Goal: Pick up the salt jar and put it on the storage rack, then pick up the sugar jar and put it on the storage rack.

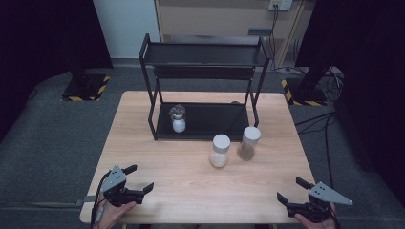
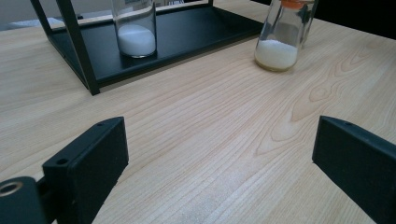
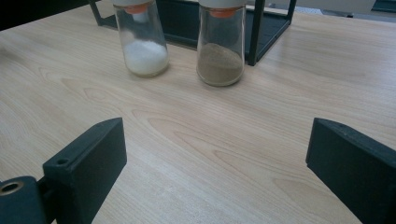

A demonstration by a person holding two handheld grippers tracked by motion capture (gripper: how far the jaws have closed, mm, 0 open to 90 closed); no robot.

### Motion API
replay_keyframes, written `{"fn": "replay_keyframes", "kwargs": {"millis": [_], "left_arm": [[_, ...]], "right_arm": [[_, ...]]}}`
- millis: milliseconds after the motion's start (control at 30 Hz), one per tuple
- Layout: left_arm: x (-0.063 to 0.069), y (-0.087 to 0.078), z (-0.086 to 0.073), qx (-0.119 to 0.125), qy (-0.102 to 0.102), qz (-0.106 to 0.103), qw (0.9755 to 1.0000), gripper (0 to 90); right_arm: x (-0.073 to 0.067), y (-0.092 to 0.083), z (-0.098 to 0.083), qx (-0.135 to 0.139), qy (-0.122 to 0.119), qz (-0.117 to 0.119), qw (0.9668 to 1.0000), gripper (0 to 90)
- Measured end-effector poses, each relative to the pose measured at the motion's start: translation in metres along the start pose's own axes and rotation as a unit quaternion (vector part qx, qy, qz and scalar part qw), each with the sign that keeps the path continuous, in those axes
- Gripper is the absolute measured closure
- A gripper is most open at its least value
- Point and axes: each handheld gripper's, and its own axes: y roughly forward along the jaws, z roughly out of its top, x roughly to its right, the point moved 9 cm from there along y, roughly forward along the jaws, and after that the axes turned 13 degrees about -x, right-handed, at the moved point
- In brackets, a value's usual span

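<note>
Left gripper (image 1: 137,179), right gripper (image 1: 290,189): jaws wide, empty, low at near table edge. White-capped glass jar of white powder (image 1: 219,150) and brown-powder twin (image 1: 248,143) on wooden table (image 1: 143,143), apart. Third jar (image 1: 178,118) on black metal rack (image 1: 205,121) lower shelf. Likely two jars left to shelve.

High cam overhead facing fwd/down; both tongs cams low, near tabletop, sharing white-powder jar (image 2: 276,44).
</note>
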Motion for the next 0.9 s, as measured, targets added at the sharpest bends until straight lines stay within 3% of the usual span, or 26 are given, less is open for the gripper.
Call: {"fn": "replay_keyframes", "kwargs": {"millis": [633, 900], "left_arm": [[-0.0003, 0.0005, -0.0011, 0.006, 0.009, -0.015, 0.9998, 2.3], [-0.0019, -0.0005, -0.0023, 0.012, 0.002, -0.016, 0.9998, 2.0]], "right_arm": [[0.0004, 0.0001, 0.0007, -0.001, 0.005, 0.001, 1.0, 5.1], [0.0, 0.0001, 0.0044, 0.001, 0.013, 0.004, 0.9999, 5.1]]}}
